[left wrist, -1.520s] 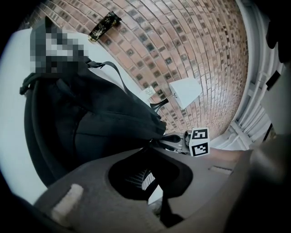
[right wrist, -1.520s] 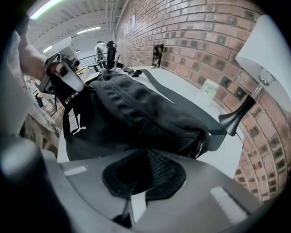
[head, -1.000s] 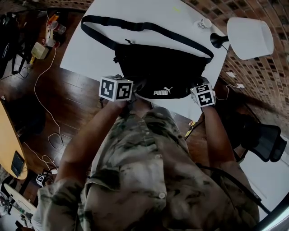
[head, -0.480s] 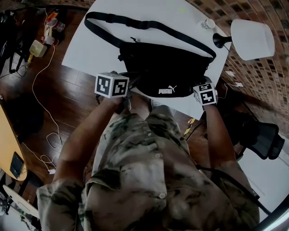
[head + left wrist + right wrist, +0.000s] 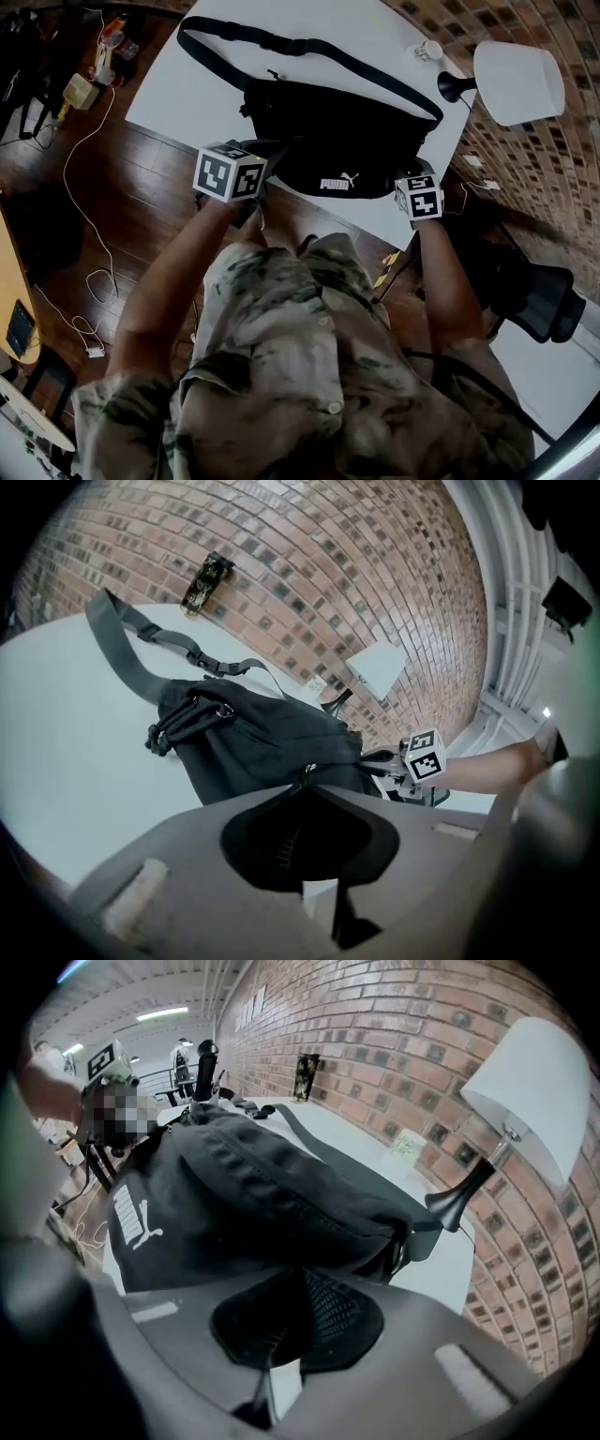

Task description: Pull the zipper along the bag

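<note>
A black waist bag (image 5: pixel 337 131) with a white logo lies on the white table (image 5: pixel 183 94), its strap (image 5: pixel 309 52) looping toward the far side. My left gripper (image 5: pixel 272 155) is at the bag's near left end. In the left gripper view the jaws (image 5: pixel 307 782) close to a point on the small metal zipper pull (image 5: pixel 307 769) and are starting to open. My right gripper (image 5: pixel 412 176) is at the bag's right end, and in the right gripper view (image 5: pixel 295 1274) it is shut on the edge of the black fabric (image 5: pixel 281 1204).
A white-shaded lamp (image 5: pixel 518 80) on a black stand stands at the table's far right corner, with a small white object (image 5: pixel 427 49) beside it. A brick wall runs along the right. Cables and small items (image 5: pixel 89 84) lie on the wooden floor at the left.
My left gripper has shifted a little left along the bag, away from the logo. The right gripper stays at the bag's right end.
</note>
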